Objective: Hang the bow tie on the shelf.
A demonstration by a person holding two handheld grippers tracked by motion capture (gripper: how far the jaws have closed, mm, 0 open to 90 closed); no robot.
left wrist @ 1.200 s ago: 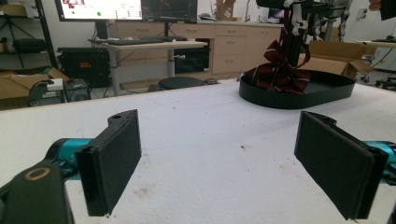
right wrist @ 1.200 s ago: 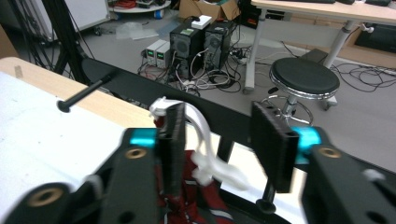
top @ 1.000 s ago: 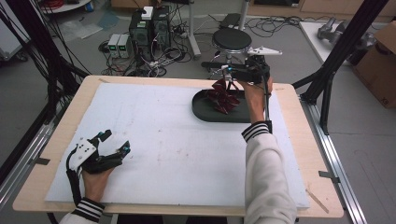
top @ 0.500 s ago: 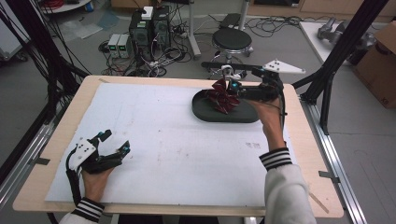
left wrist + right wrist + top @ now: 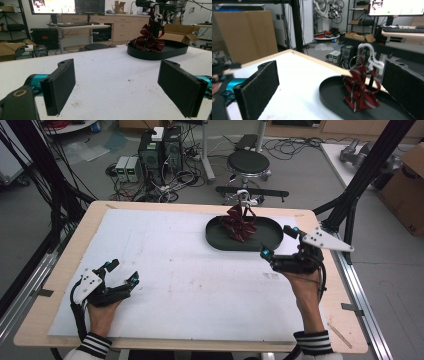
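Note:
A dark red striped tie [image 5: 239, 224] hangs bunched from a white hook [image 5: 243, 197] on a small stand, inside a black oval tray [image 5: 267, 238] at the far right of the table. My right gripper [image 5: 279, 241] is open by the tray's near right rim, apart from the tie. In the right gripper view the tie [image 5: 359, 95] and hook [image 5: 370, 57] sit between and beyond the wide-apart jaws, over the tray [image 5: 332, 96]. My left gripper [image 5: 124, 271] rests open at the near left. The left gripper view has the tie [image 5: 148, 41] and tray [image 5: 175, 50] far off.
A white sheet [image 5: 200, 285] covers the wooden table. Behind the far edge stand a black stool [image 5: 248, 162] and computer boxes [image 5: 155, 150] with cables. A black frame post [image 5: 360, 185] rises at the table's right corner.
My right gripper has drawn back from over the tie, first to the right and then toward the near right rim of the tray. The tie stays on its hook. The left gripper has not moved.

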